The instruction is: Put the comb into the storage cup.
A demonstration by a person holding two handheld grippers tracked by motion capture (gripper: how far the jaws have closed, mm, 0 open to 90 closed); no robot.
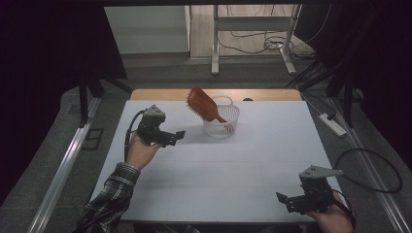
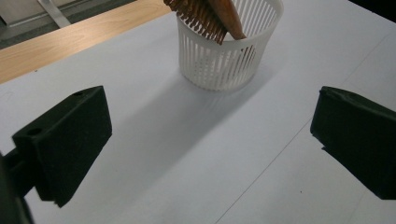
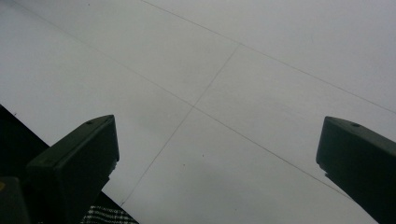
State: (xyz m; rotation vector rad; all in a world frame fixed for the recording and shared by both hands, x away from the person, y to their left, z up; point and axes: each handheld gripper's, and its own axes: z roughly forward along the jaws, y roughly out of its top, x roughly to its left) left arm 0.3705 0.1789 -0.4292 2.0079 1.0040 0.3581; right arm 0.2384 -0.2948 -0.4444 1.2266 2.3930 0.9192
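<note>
There, hairbrush (image 1: 204,105) inside basket (image 1: 224,127).

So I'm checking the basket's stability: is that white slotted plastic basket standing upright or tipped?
Upright. The white slotted plastic basket sits flat on the white table, rim level, with a brown wooden hairbrush leaning out of it.

No legible text, label, brand, number or sign is found in any view. The white counter (image 1: 214,165) is marked only by thin seam lines. The white basket (image 2: 224,60) and the brown hairbrush (image 1: 204,104) are unmarked. No lettering can be made out on the black jaws in either gripper view.
</note>
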